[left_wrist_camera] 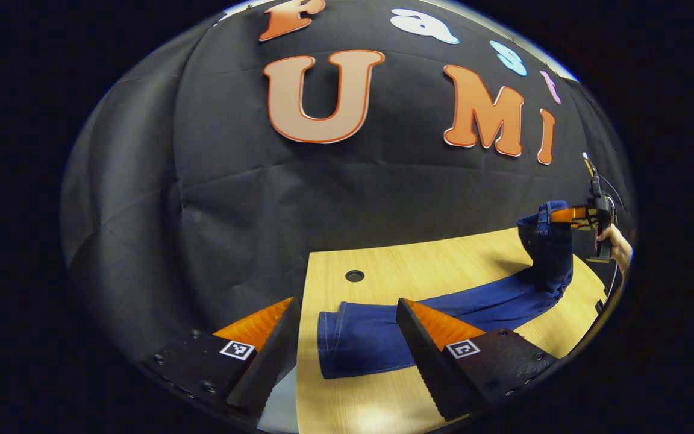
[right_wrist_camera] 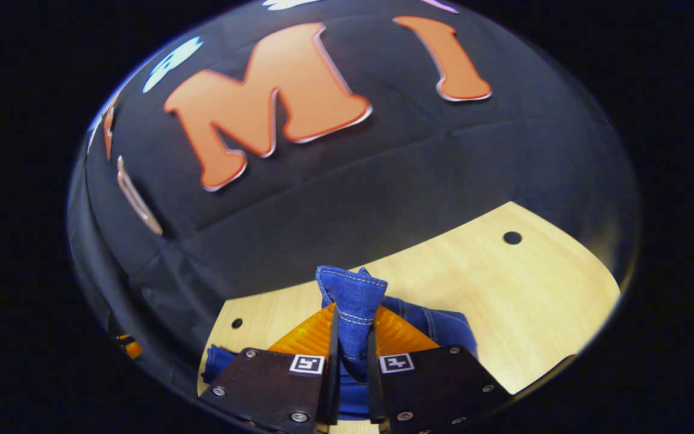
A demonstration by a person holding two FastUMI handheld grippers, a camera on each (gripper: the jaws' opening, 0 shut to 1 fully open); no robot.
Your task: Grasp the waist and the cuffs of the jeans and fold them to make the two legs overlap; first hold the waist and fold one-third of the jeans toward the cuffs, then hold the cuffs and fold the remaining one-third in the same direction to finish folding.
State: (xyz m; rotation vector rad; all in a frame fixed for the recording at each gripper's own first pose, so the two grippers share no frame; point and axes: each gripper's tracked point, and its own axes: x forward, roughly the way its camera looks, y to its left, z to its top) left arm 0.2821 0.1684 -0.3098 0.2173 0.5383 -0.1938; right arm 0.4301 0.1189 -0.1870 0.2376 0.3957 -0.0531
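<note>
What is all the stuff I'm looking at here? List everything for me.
jeans: one pair, dark blue, lying along the table with the cuff end flat near the left tongs and the other end lifted off the wood.
table: one, light wood, in front of the black cloth wall, with small round holes in its top.
cloth wall: one, black, behind the table.
left tongs: one, open, hovering over the cuff end of the jeans.
right tongs: one, shut on a bunched fold of the jeans, holding it up above the table.
hand: one, holding the right tongs, at the far right of the left gripper view.
</note>
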